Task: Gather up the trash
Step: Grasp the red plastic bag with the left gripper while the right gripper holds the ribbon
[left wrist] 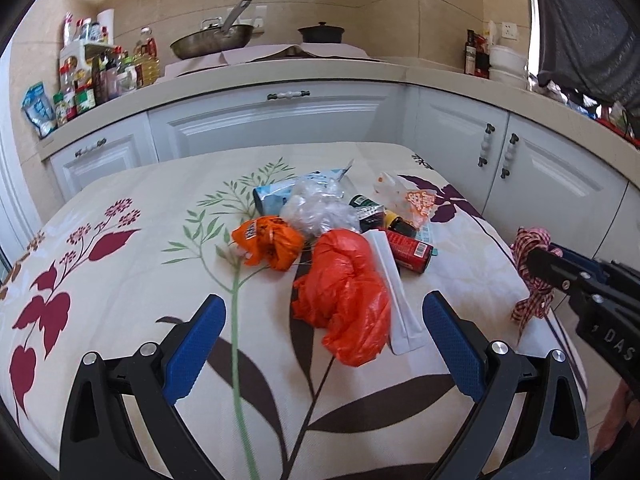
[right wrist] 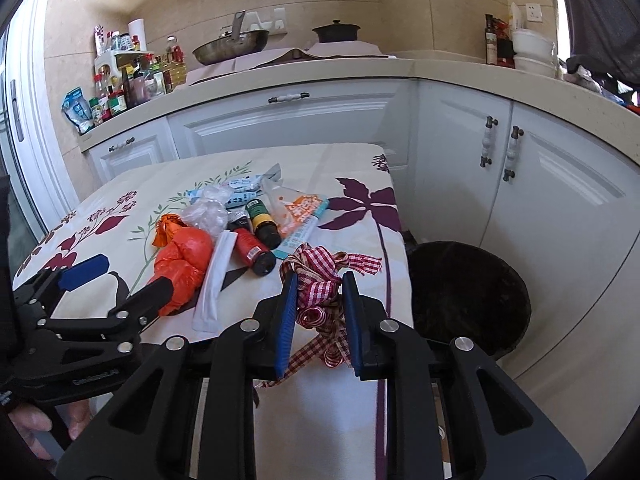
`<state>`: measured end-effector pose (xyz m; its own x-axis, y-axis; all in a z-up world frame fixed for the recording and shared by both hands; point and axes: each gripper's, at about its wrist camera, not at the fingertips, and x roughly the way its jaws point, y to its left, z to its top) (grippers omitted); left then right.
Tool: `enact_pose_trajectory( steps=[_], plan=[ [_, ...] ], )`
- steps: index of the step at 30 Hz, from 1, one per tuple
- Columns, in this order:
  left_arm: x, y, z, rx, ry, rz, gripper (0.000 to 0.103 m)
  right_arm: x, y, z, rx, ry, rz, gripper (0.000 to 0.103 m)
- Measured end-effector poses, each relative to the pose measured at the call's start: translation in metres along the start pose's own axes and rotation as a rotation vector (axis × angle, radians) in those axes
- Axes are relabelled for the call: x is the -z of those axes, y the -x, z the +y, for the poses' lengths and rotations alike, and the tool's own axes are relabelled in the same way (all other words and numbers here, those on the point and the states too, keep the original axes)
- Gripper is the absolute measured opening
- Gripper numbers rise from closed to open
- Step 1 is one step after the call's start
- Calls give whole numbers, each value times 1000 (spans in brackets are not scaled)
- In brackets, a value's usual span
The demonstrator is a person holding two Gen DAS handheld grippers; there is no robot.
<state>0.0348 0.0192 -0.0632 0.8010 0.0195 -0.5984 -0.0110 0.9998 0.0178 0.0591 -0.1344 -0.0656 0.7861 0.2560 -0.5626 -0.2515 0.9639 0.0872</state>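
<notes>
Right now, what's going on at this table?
A person is clearing trash with two handheld claws. The right claw is clamped on a red checked ribbon at the table's right edge, beside a dark bin on the floor. The left claw is open and empty, facing the pile: an orange bag, a white packet, bottles.

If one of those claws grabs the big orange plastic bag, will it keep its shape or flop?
The orange bag is thin, crumpled film, so it would likely sag and dangle. It looks very light for its bulk. Glossy wrinkles suggest it could slip unless a thick fold is pinched.
</notes>
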Motion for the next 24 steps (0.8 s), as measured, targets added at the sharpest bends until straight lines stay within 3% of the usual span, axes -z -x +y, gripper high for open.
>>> enact_pose_trajectory(
  steps=[1,4,6,9,11,14,24],
  plan=[
    [0,-1,-2,-3,-10,-1,92,0,0,-1,0,-3,0,22],
    [1,-7,-7,-1,-38,17,63,1,0,-3,1,-8,1,22],
    [2,-11,-5,15,-28,40,62,2,0,-3,0,-9,2,22],
    [4,-11,-2,21,-16,39,50,3,0,-3,1,-8,2,22],
    [4,-11,-2,27,-20,38,30,3,0,-3,0,-7,2,22],
    [6,-11,-1,47,-16,47,21,2,0,-1,-1,-3,0,22],
    [1,13,9,62,5,-18,15,-3,10,8,-6,16,-27,22]
  ],
)
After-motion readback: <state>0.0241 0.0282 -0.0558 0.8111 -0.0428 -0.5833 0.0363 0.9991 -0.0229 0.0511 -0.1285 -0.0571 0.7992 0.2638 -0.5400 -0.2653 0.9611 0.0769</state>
